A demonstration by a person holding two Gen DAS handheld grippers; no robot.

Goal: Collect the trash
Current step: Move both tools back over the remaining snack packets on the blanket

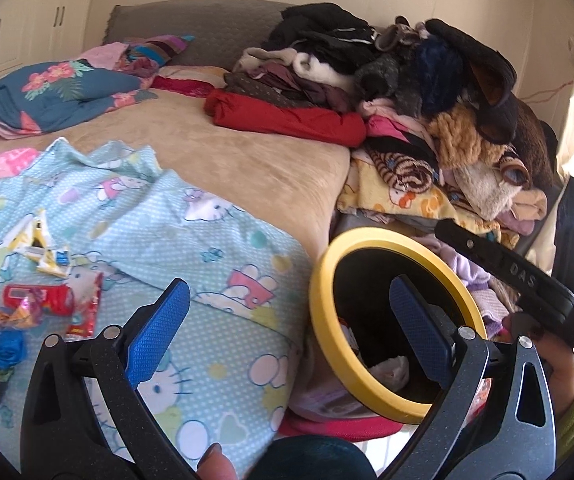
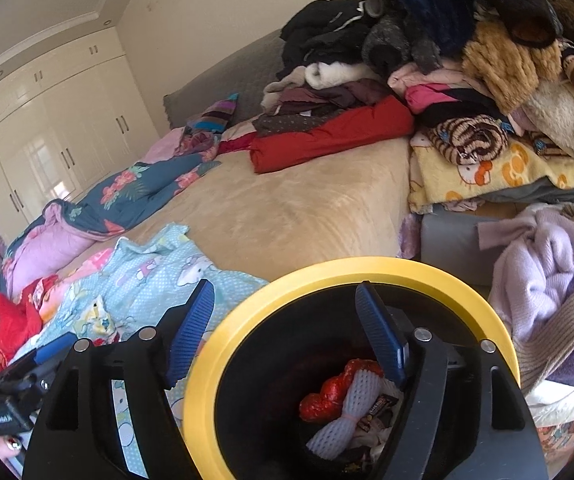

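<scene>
Several crumpled wrappers lie on the light blue cartoon sheet [image 1: 215, 240] at the left: a red one [image 1: 43, 299], a yellow-white one [image 1: 49, 254] and a blue one [image 1: 5, 342]. My left gripper [image 1: 289, 326] is open and empty, over the sheet's edge and the bin. The black bin with a yellow rim [image 1: 327, 320] stands beside the bed. My right gripper [image 2: 287, 334] is open and empty, its right finger over the bin's yellow rim [image 2: 327, 272]. Inside lie a red wrapper [image 2: 325, 398] and a white foam net [image 2: 347, 416].
A tall heap of clothes [image 1: 427, 92] and a folded red garment [image 1: 287, 120] crowd the bed's right side. A floral blanket [image 1: 55, 92] lies far left. Lilac knitwear [image 2: 547, 264] is piled right of the bin. A hand [image 1: 563, 376] holds the right gripper's black body [image 1: 523, 280].
</scene>
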